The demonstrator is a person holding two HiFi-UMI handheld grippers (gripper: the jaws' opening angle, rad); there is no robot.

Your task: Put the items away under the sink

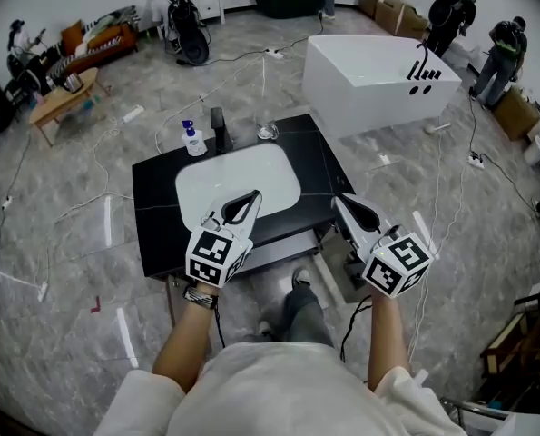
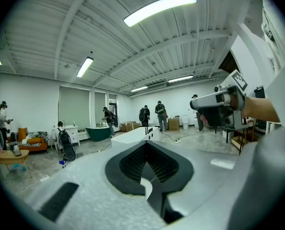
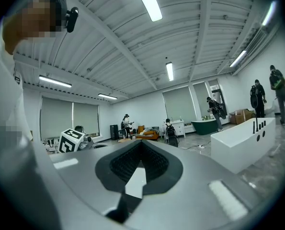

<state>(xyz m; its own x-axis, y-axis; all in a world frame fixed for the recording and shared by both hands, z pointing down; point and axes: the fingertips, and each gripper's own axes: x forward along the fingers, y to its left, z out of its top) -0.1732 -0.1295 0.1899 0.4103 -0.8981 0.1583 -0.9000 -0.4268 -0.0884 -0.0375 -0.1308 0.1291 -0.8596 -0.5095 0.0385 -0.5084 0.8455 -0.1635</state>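
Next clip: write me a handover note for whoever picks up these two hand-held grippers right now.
Left hand-held gripper: shut, empty, over the sink's front edge.
Right hand-held gripper: shut, empty, near the counter's front right corner.
Soap bottle and glass stand on the counter behind the sink, either side of the faucet.
Done: neither is stowed yet.
Left: pick up both and place them under the sink.

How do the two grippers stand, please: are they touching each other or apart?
Apart. The head view shows dark counter between the left gripper and the right gripper.
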